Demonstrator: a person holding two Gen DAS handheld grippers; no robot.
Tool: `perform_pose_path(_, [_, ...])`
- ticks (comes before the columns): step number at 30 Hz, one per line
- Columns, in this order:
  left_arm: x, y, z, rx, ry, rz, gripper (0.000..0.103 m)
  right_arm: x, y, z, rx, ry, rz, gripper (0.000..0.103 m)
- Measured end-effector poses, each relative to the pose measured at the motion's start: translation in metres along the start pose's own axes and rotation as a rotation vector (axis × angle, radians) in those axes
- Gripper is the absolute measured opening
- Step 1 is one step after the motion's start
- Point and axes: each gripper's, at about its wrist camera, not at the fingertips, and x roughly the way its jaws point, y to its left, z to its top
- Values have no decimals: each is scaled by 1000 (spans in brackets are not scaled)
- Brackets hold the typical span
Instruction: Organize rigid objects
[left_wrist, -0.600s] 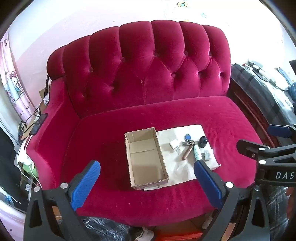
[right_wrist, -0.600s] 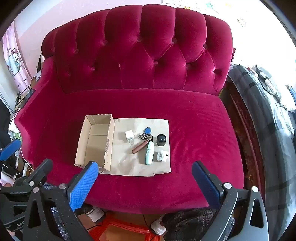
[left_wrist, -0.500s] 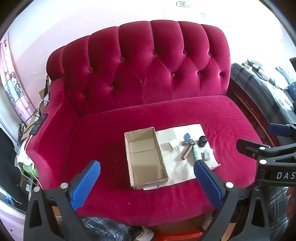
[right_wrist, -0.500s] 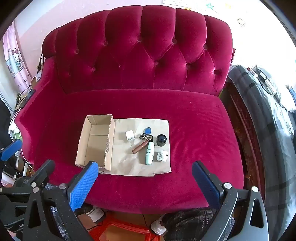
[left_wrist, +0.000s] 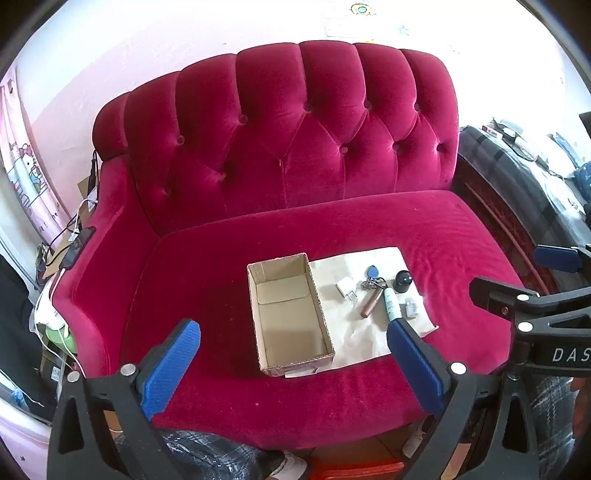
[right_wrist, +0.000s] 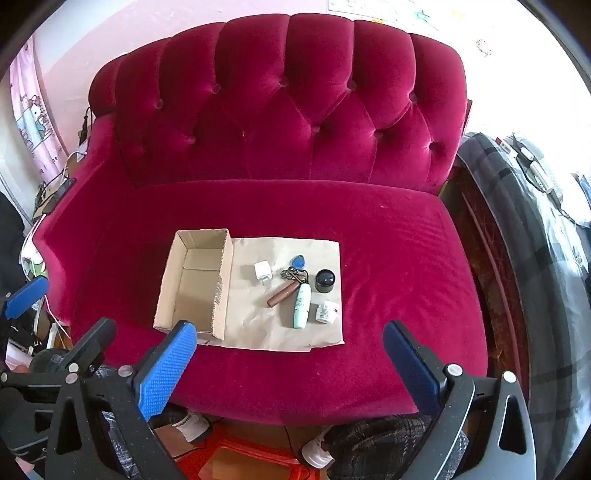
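Nothing moved: cardboard box (right_wrist: 195, 284) empty, left hand-held gripper (left_wrist: 293, 354) still wide.

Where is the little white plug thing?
The white charger plug lies on the brown paper on the red sofa seat, between the open cardboard box on its left and the keys with a blue tag on its right.
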Motion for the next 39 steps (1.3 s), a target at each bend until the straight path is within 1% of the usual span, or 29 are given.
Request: perform_pose_path(39, [15,0,-4,-20,26,-10,103,9,3,5,-13,1,-4,103])
